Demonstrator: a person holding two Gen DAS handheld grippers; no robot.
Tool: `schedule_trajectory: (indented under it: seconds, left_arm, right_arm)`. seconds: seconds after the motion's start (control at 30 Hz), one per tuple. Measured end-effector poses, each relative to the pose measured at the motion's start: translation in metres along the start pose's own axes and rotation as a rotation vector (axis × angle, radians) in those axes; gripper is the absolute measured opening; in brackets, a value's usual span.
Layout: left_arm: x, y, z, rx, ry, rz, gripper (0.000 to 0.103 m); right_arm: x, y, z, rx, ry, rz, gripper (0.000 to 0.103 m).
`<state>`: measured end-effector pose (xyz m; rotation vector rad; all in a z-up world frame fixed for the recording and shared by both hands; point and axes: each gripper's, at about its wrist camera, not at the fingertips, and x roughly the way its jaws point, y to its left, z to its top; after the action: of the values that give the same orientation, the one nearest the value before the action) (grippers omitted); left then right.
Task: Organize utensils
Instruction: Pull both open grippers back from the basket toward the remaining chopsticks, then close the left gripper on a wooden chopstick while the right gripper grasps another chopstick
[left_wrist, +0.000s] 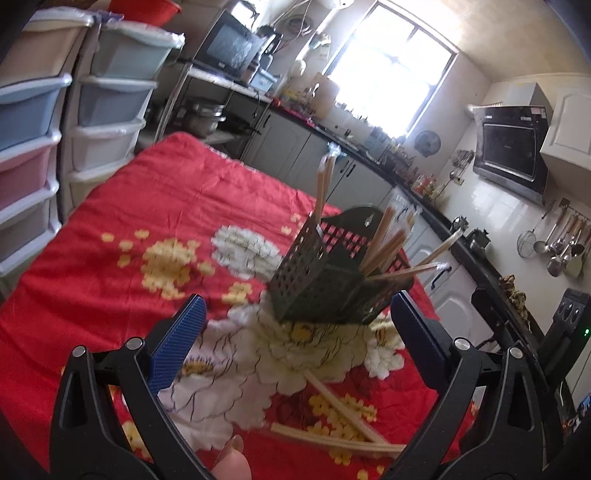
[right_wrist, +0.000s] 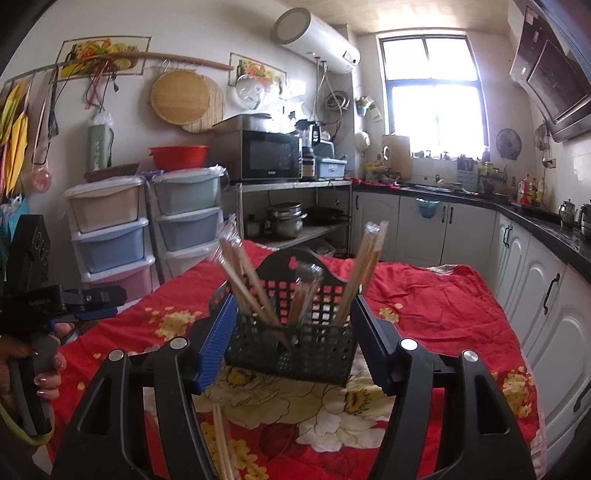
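Partly done, by the look of it. Already standing in the black perforated basket (right_wrist: 295, 347): several paper-wrapped chopsticks (right_wrist: 251, 288), leaning out to left and right in loose bunches, one clear-wrapped piece between them. Still left out: a few loose chopsticks (left_wrist: 332, 424) lying flat and crossed on the red floral cloth (left_wrist: 129, 206), on the near side of the basket, apart from it. To finish, probably just gathering those last sticks and dropping them in with the rest.

Basket placed around the middle of the cloth-covered table, resting on its base over the big white flower print, with a tall arched back panel on the far side and a low grid front on the near side. Light, stiff plastic, judging by the look; likely to slide or tip if nudged.

Left gripper (left_wrist: 297, 306): spread wide, nothing between the blue pads, aimed down toward the basket and the loose sticks. Right gripper (right_wrist: 291, 306): also parted and empty, framing the basket in its own view but seemingly short of it, with no pad pressing on the walls.
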<state>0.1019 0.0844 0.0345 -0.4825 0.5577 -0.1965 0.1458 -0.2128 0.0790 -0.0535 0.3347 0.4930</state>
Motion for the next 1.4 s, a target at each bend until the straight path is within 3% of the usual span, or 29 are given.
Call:
schedule_trajectory:
  seconds: [0.5,0.7,0.83,1.1,1.4]
  left_arm:
    - [0.009,0.012,-0.048,-0.033,0.184,-0.033,0.092]
    - [0.011,0.015,-0.061,-0.033,0.255,-0.058,0.076]
    - [0.013,0.019,-0.067,-0.051,0.302,-0.091,0.066]
    - [0.025,0.022,-0.087,-0.083,0.413,-0.135,0.062]
    - [0.042,0.028,-0.087,-0.128,0.442,-0.150,0.055]
  right_arm:
    - [0.016,0.014,-0.021,-0.041,0.155,0.052,0.061]
    - [0.024,0.024,-0.032,-0.073,0.224,0.101,0.060]
    - [0.030,0.028,-0.040,-0.077,0.272,0.137,0.054]
    - [0.047,0.036,-0.055,-0.094,0.383,0.197,0.041]
    - [0.071,0.042,-0.080,-0.115,0.516,0.262,0.036]
